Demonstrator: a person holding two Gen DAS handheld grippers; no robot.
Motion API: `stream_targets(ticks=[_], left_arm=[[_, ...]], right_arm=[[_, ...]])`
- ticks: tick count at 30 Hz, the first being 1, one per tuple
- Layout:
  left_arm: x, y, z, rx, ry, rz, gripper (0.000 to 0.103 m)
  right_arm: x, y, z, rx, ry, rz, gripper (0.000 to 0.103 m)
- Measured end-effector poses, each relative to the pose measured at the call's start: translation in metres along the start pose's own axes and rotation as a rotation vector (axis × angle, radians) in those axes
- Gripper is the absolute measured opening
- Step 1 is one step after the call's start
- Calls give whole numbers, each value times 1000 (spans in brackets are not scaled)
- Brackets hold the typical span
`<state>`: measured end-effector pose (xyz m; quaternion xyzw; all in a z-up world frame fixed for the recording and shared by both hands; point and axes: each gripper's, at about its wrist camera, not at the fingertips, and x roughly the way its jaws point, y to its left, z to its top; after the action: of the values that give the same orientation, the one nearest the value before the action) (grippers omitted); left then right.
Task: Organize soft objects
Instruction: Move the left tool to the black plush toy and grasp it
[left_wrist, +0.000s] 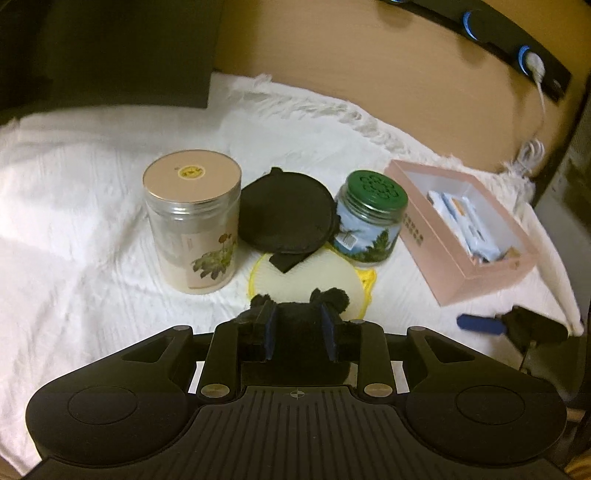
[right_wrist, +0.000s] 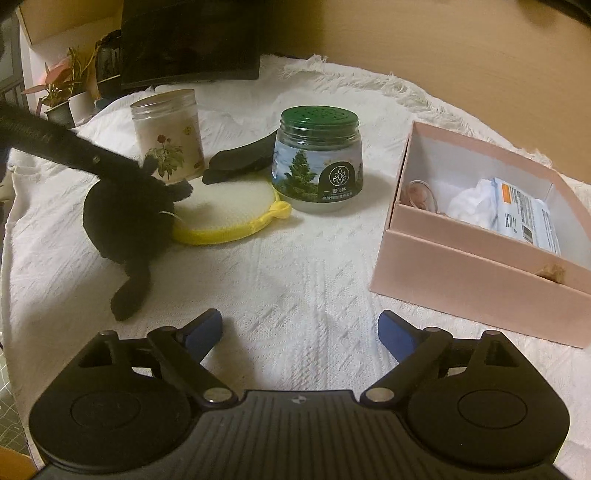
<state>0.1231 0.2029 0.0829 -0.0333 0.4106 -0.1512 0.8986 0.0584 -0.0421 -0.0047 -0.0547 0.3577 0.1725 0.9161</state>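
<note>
My left gripper (left_wrist: 298, 334) is shut on a black plush toy (left_wrist: 299, 314); in the right wrist view the toy (right_wrist: 125, 214) rests on the white cloth beside a round white pad with yellow trim (right_wrist: 225, 206). The pad (left_wrist: 306, 273) lies just ahead of the left gripper. A black round soft pouch (left_wrist: 286, 218) sits behind it, between the two jars, and shows in the right wrist view (right_wrist: 240, 160) too. My right gripper (right_wrist: 299, 332) is open and empty above the cloth, near its front edge.
A tall clear canister with a flower label (left_wrist: 195, 218) (right_wrist: 168, 134) stands left. A green-lidded jar (left_wrist: 369, 218) (right_wrist: 317, 158) stands right. An open pink box (left_wrist: 461, 225) (right_wrist: 476, 236) holding packets sits far right. A white cloth (right_wrist: 295, 266) covers the table. Potted plants (right_wrist: 62, 85) stand at far left.
</note>
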Motion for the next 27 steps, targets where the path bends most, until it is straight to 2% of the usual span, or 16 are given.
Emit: stream_targets(ticks=[11, 17, 20, 21, 22, 24, 27], left_arm=[[15, -6, 14, 76, 31, 57, 32], [7, -6, 7, 69, 44, 17, 31], [4, -5, 2, 44, 33, -55, 53], [3, -5, 1, 39, 25, -71, 58], [3, -6, -1, 40, 12, -74, 58], [3, -10, -4, 66, -11, -20, 57], [3, -15, -10, 119, -34, 111, 59]], right_arm=[[3, -1, 0, 8, 6, -5, 99], [5, 0, 1, -5, 17, 9, 103], [6, -1, 1, -9, 19, 16, 103], [6, -1, 1, -11, 19, 19, 103], [6, -1, 1, -14, 20, 22, 103], [5, -1, 1, -16, 22, 25, 103], [5, -1, 1, -16, 23, 26, 103]])
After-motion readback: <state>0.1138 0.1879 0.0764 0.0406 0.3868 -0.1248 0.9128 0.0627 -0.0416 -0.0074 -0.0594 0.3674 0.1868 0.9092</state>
